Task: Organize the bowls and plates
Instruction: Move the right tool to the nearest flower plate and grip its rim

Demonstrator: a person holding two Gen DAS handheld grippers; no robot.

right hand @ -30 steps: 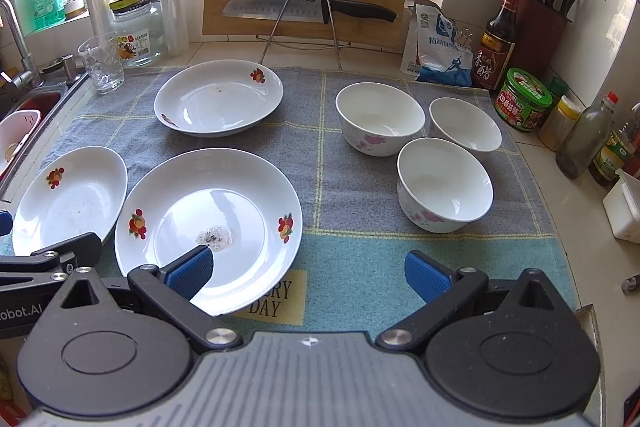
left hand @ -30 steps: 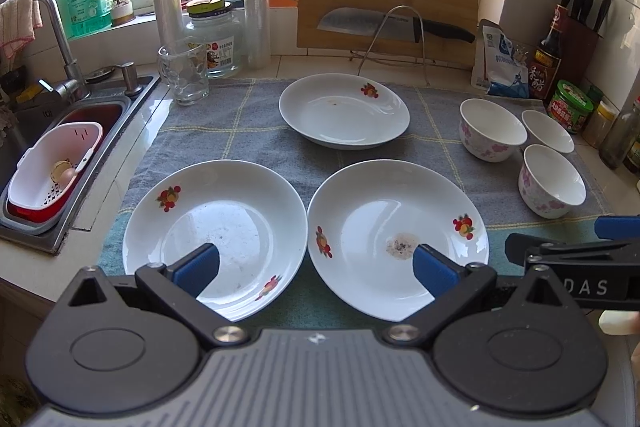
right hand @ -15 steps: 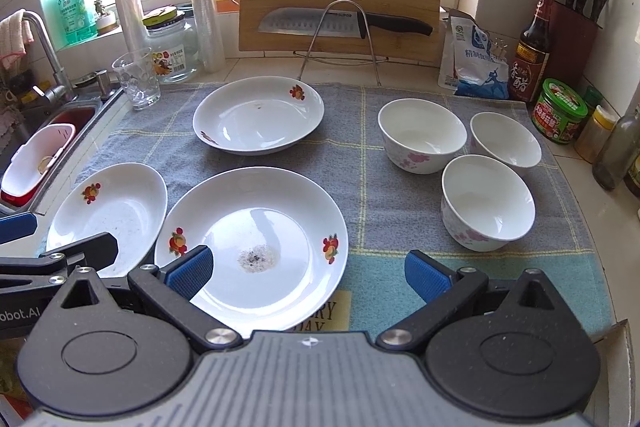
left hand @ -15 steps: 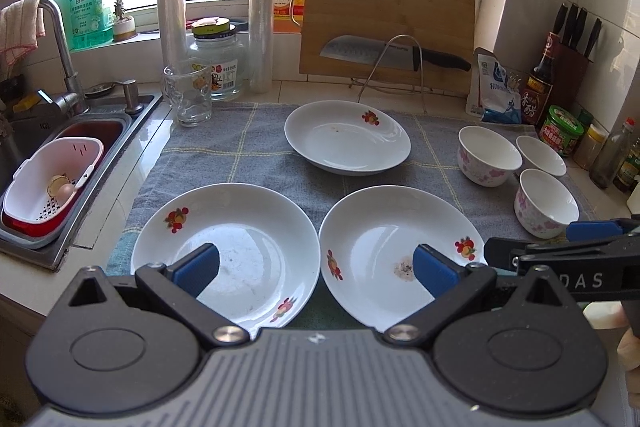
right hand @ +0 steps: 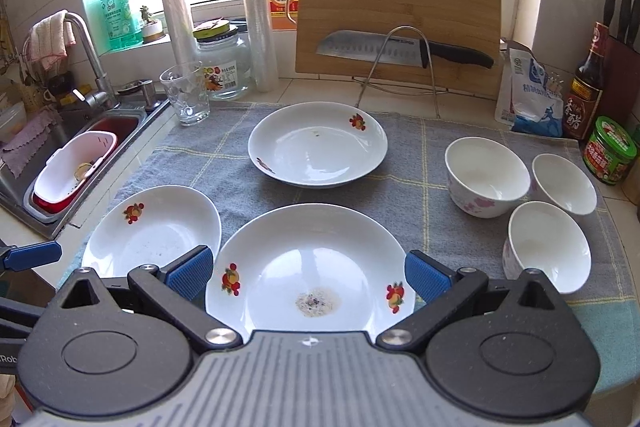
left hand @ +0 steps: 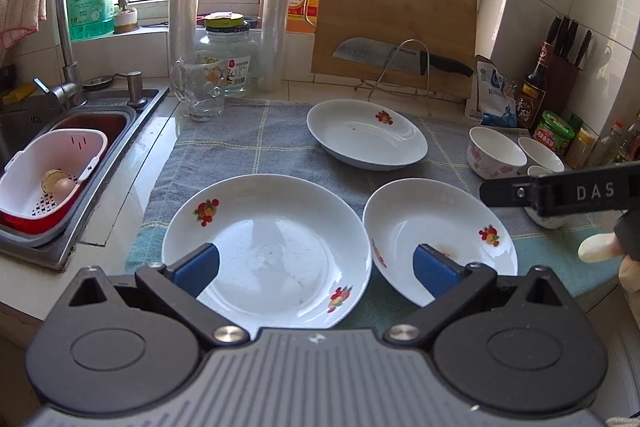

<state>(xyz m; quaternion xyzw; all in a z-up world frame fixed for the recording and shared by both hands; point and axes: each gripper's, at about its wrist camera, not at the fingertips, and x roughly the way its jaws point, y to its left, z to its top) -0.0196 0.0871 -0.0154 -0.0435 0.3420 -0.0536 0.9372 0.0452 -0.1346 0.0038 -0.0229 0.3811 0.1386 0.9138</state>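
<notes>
Left wrist view: the left tongs [left hand: 316,265] hang with jaws spread wide and nothing between them, over the near rim of the left plate [left hand: 266,247]. Far to their left, the sink [left hand: 100,115] holds a white strainer basket [left hand: 52,175] with what looks like an eggshell in it. The left plate carries only faint specks. Just right of it, rims nearly touching, the middle plate [left hand: 440,239] bears a brown smear. Ahead of both, well apart, the far plate [left hand: 366,135] shows a few dark crumbs. The grey cloth [left hand: 248,143] between them lies bare.

In the right wrist view the right tongs [right hand: 308,277] also gape wide, gripping nothing, straddling the middle plate's near half; a patch of gritty residue sits at its centre. To their right stand three bowls [right hand: 486,177] [right hand: 564,183] [right hand: 546,247], clustered close, all empty inside. The nearest bowl sits just beside the right finger, with the cloth's teal edge [right hand: 608,327] before it.
</notes>
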